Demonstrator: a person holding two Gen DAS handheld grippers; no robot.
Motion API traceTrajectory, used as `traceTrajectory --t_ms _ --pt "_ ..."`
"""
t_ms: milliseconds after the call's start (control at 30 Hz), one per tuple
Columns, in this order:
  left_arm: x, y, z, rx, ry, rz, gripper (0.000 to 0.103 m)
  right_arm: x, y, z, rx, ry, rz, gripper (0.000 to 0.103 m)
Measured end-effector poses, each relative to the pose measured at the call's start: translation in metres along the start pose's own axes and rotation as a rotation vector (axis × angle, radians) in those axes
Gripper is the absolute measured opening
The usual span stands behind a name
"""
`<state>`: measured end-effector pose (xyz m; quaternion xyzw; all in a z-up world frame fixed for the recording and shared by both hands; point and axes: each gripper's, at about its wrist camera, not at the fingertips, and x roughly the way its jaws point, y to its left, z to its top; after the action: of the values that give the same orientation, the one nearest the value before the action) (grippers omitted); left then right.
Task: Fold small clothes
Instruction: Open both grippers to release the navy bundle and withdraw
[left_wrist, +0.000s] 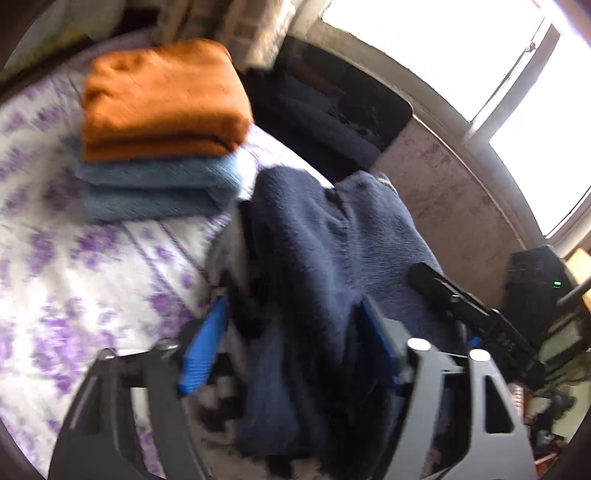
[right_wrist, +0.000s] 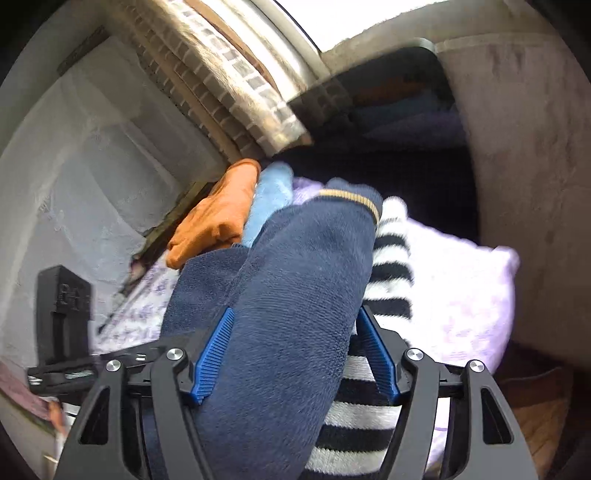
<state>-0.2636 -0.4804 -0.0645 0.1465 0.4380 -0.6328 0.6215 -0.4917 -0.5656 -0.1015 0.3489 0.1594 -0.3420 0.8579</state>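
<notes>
Purple-flowered bedsheet (left_wrist: 74, 277) under us, folded orange (left_wrist: 159, 99) and light blue (left_wrist: 155, 184) knits stacked on it. Navy fuzzy sweater (left_wrist: 314, 258) with tan-trimmed cuff bunches between our left gripper (left_wrist: 288, 339) fingers, jaws apart, not pinching. Right gripper (right_wrist: 295, 350): blue pads touching navy sleeve, grip unclear, over striped garment (right_wrist: 391, 258)

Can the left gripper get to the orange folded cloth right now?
Probably not directly: the navy garment fills the left gripper, and the orange cloth lies beyond, atop the blue one.
</notes>
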Motion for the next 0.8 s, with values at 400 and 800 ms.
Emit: traceTrajectory --t_ms 400,800 --pt "-0.011 0.005 -0.033 0.033 -0.061 0.242 0.097 -0.041 0.026 -0.024 -0.182 -0.009 -0.140 0.071" --pt "-0.063 -0.018 -0.068 0.107 -0.164 0.415 0.095 -0.083 0.088 -0.040 -0.317 -0.037 -0.167 0.097"
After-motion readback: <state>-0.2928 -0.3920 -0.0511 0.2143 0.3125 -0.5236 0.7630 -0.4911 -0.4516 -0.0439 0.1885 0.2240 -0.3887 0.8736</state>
